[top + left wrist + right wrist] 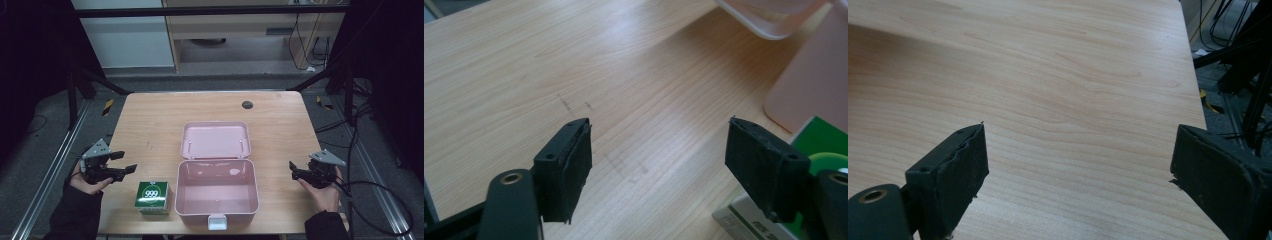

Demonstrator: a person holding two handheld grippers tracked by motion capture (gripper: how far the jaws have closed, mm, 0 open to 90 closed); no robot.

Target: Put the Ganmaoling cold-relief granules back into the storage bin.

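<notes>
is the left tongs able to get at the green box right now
Probably yes. The left tongs are open and empty, just left of the green box, which stands alone on the table beside the open pink case. Nothing lies between them, and the box already shows by one jaw in the left gripper view.

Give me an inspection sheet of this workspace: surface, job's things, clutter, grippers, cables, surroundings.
Surface: wooden table, faint pencil marks, dark round spot near far edge.
Job's things: pink box open and empty, lid laid back; green and white carton beside it on the left.
Clutter: nothing seen.
Grippers: left hand-held gripper open, empty; right hand-held gripper open, empty.
Cables: black cable trails from right hand-held gripper; more hang at the back.
Surroundings: dark frame, grey floor, cabinet behind.
</notes>
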